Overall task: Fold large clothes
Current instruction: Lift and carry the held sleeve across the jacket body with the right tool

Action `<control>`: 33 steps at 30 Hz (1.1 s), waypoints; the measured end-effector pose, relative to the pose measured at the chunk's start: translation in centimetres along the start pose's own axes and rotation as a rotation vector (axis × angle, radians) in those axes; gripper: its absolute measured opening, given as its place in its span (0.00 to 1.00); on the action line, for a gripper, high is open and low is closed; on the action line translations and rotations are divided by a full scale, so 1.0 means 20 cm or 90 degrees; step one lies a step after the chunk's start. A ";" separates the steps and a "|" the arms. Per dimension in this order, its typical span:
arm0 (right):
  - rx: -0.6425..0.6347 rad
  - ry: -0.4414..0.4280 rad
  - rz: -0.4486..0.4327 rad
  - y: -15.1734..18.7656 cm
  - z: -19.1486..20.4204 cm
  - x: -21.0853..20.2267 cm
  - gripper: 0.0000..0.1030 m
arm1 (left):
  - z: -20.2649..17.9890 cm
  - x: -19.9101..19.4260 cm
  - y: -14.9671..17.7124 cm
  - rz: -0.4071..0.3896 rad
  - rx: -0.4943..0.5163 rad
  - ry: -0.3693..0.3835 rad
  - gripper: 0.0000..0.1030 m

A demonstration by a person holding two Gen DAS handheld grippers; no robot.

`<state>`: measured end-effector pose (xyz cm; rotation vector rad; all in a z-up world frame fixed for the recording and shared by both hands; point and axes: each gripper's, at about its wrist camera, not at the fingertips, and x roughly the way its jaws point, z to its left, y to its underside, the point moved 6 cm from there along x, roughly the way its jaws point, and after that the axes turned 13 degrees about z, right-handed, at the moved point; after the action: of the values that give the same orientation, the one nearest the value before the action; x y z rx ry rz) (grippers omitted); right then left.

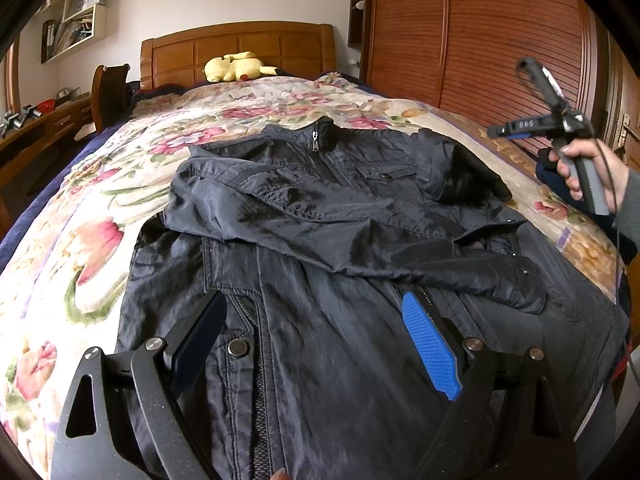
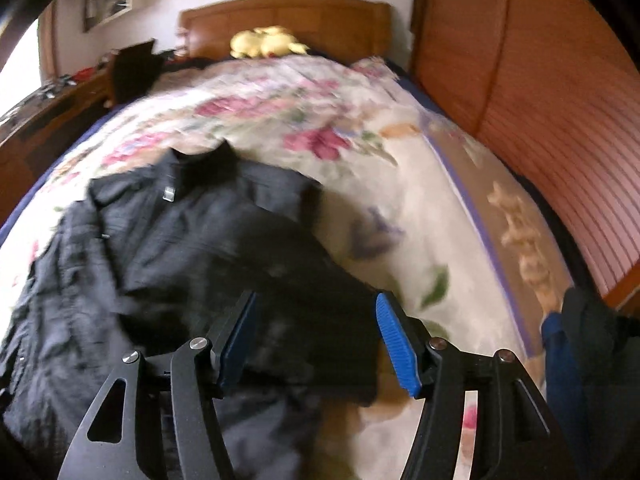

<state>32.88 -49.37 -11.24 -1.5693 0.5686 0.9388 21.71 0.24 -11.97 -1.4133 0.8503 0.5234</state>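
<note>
A dark navy zip-up jacket [image 1: 320, 248] lies front-up on the floral bedspread [image 1: 60, 248], collar toward the headboard. Its left sleeve is folded across the chest and its right sleeve is bunched near the shoulder. My left gripper [image 1: 316, 300] is open and empty just above the jacket's lower front. My right gripper [image 2: 316, 300] is open and empty over the jacket's right sleeve [image 2: 312, 320]; this view is motion-blurred. In the left wrist view the right gripper [image 1: 496, 132] is held in a hand above the bed's right edge.
A yellow plush toy [image 1: 236, 66] lies by the wooden headboard [image 1: 240, 44]. A wooden wardrobe [image 1: 480, 40] runs along the bed's right side. A desk with a chair [image 1: 108, 92] stands to the left. Dark clothing [image 2: 580, 340] lies at the bed's right edge.
</note>
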 end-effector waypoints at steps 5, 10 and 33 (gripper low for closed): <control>0.035 -0.001 0.046 -0.02 -0.04 0.20 0.61 | 0.00 0.01 0.00 0.003 0.000 0.002 0.87; 0.063 -0.050 0.089 0.01 -0.04 0.32 0.61 | 0.00 0.02 0.00 0.006 0.001 0.002 0.87; -0.014 -0.044 0.133 0.04 0.14 0.51 0.14 | 0.00 -0.02 -0.01 -0.006 0.004 0.001 0.87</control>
<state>37.22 -45.36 -20.12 -1.5105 0.6845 1.1544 21.56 0.28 -11.50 -1.4120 0.8459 0.5118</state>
